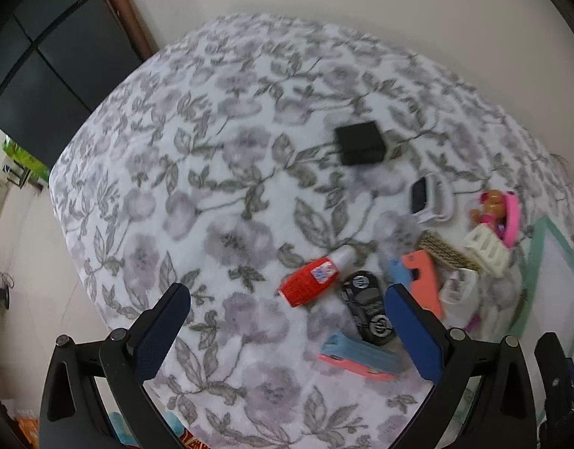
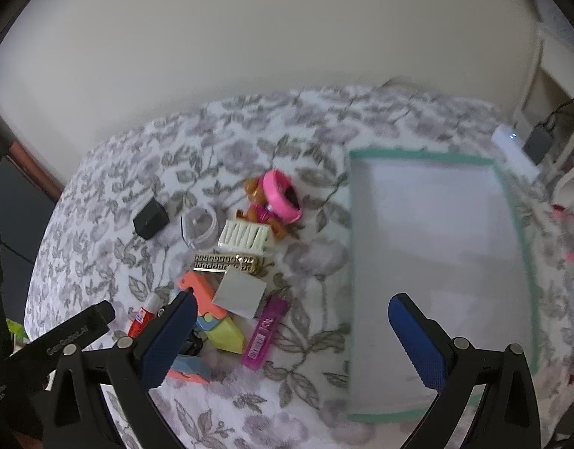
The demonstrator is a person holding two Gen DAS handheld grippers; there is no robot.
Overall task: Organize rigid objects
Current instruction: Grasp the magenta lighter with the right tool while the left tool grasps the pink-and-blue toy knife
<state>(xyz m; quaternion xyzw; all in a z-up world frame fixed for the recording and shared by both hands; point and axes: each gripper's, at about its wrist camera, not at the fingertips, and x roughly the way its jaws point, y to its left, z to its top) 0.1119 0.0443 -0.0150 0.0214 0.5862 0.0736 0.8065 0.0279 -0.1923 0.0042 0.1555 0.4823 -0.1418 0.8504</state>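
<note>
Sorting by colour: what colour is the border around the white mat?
Teal green border, clearest in the right wrist view.

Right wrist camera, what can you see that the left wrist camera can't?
Only the right wrist view shows the whole white sheet with the green tape border and the purple box; its gripper is open and empty.

Only the left wrist view shows the black toy car and the dark cabinet; its gripper is open too.

Both show the flowered cloth, the black box, the pink toy and the red bottle.
</note>
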